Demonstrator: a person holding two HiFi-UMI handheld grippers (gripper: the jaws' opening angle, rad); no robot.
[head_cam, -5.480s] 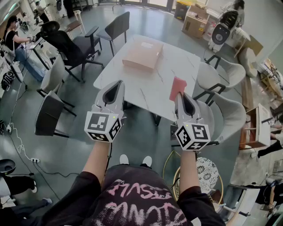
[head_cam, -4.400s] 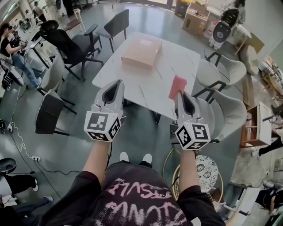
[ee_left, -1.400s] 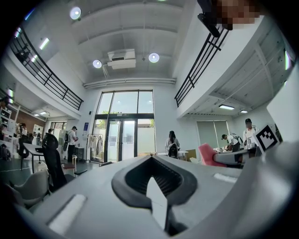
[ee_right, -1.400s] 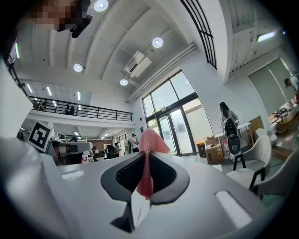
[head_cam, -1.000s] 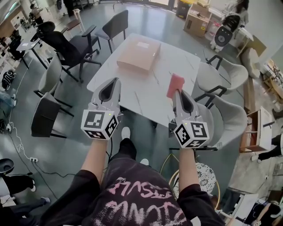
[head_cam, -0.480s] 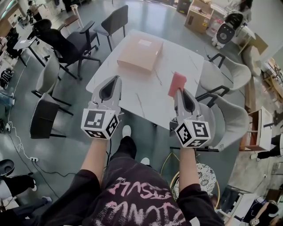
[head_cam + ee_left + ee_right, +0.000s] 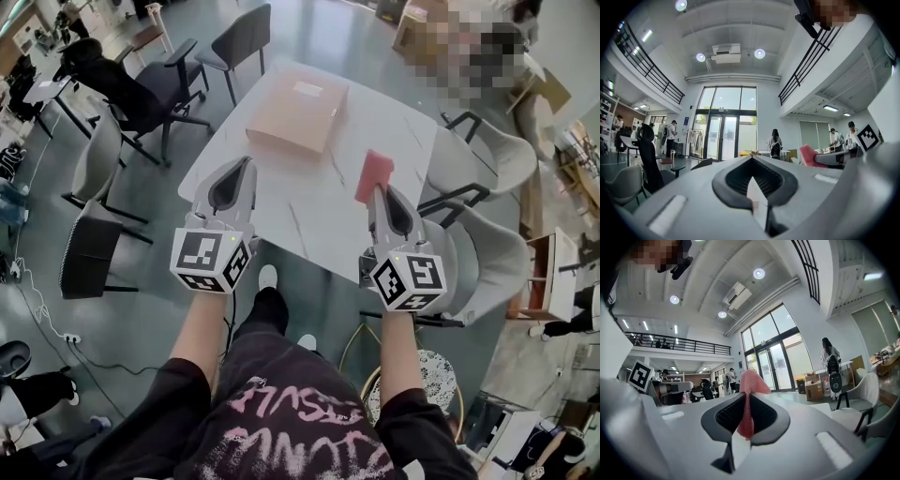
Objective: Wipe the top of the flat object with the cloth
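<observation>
Grasps the pink cloth [image 7: 375,176] in the right gripper [image 7: 386,202], over the near right part of the white table [image 7: 309,211]. Holds the left gripper [image 7: 234,178] clenched and empty, at the left. Shows the flat object [image 7: 298,114], probably a cardboard box, farther on the table.

Flat tan box [image 7: 298,114] on white table [image 7: 314,208] — red cloth [image 7: 375,175] at right gripper [image 7: 381,191] tip

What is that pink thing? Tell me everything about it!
It is a small pink-red cloth, with a fine net-like weave in the right gripper view. The right gripper pinches it between its shut jaws, so its crumpled top sticks out past the tips. Only the jaws touch it. It isn't on the flat cardboard box yet.
</observation>
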